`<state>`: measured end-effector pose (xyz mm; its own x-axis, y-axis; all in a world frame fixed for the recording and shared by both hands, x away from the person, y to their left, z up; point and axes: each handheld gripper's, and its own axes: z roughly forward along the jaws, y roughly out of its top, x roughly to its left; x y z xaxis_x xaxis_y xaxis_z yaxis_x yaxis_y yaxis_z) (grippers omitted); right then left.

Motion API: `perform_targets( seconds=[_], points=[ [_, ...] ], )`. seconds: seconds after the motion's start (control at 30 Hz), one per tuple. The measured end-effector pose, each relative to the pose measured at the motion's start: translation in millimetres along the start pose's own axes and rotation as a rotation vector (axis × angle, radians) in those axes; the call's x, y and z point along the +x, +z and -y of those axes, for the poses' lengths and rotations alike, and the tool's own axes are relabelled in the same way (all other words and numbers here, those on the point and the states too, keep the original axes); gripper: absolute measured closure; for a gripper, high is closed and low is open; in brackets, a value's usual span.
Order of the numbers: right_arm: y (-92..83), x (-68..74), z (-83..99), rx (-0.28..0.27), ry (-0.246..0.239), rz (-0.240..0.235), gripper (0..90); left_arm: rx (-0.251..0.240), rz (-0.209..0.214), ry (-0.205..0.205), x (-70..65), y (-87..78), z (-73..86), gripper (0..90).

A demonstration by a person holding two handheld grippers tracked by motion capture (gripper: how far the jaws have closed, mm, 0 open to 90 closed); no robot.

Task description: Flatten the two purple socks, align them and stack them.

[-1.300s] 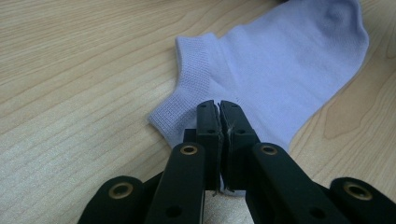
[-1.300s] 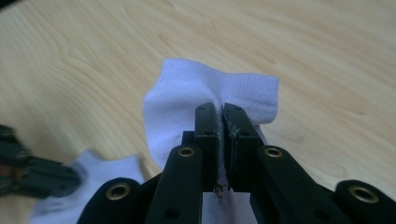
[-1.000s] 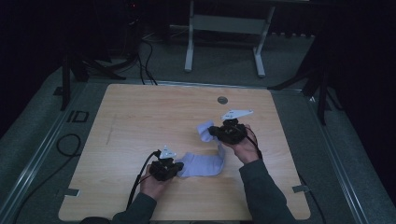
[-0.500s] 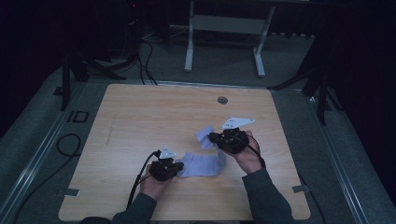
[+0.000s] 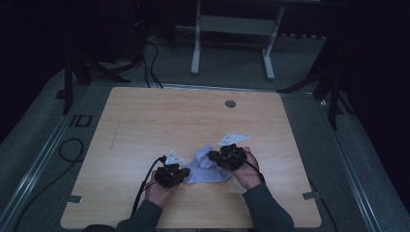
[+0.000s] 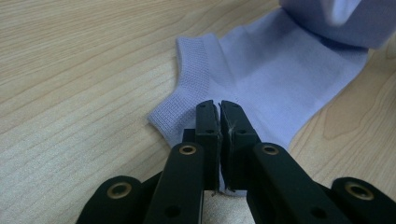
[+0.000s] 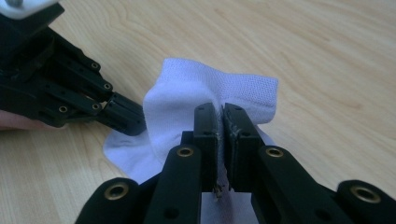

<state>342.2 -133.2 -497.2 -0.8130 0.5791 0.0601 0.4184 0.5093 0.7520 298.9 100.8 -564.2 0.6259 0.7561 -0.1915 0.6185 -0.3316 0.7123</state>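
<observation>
1. A pale lilac sock lies on the wooden table, between the two grippers and touching both.
2. The left gripper is clenched on the sock's flat edge, just beside the ribbed cuff; the cloth beyond its fingertips rests flat on the wood.
3. The right gripper is clenched on a raised fold of the same sock, which bulges up past its fingertips.
4. In the right gripper view, the other gripper's tips meet the sock just left of that fold.
</observation>
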Motion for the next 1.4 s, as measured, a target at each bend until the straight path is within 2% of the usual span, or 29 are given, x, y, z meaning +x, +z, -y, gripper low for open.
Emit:
perform_targets(
  seconds=[0.13, 0.33, 0.43, 0.63, 0.77, 0.97, 1.07, 1.2, 1.4],
  points=[
    [6.1, 2.4, 2.8, 0.009, 0.004, -0.01, 84.7, -0.004, -0.002, -0.001, -0.6, 0.0, 0.4, 85.2],
    [12.3, 5.2, 6.9, 0.018, 0.003, -0.02, 85.2, -0.024, -0.004, -0.031, 5.4, -6.8, -1.9, 80.8],
    [14.9, 6.7, 8.6, 0.02, 0.001, -0.024, 85.5, -0.071, 0.024, -0.051, 8.8, -18.6, -4.8, 79.5],
    [18.1, 8.0, 10.8, 0.024, 0.006, -0.027, 85.7, -0.131, 0.107, -0.047, 7.8, -34.7, -10.9, 73.7],
    [19.8, 9.0, 11.6, 0.022, 0.002, -0.03, 85.7, -0.132, 0.141, -0.032, 2.6, -32.7, -14.1, 67.4],
    [20.5, 10.9, 12.4, 0.025, -0.005, -0.035, 85.7, -0.1, 0.177, -0.039, 0.7, -19.9, -15.6, 63.6],
    [21.2, 11.3, 12.7, 0.025, -0.008, -0.036, 85.8, -0.089, 0.164, -0.041, -0.1, -14.2, -16.7, 68.3],
    [21.3, 13.1, 12.5, 0.027, -0.012, -0.04, 85.5, -0.078, 0.153, -0.037, -1.8, -12.1, -17.2, 87.5],
    [10.3, 13.4, 10.0, 0.002, -0.005, -0.033, 75.4, -0.085, 0.143, -0.043, 0.8, -15.5, -17.4, 88.4]
  ],
)
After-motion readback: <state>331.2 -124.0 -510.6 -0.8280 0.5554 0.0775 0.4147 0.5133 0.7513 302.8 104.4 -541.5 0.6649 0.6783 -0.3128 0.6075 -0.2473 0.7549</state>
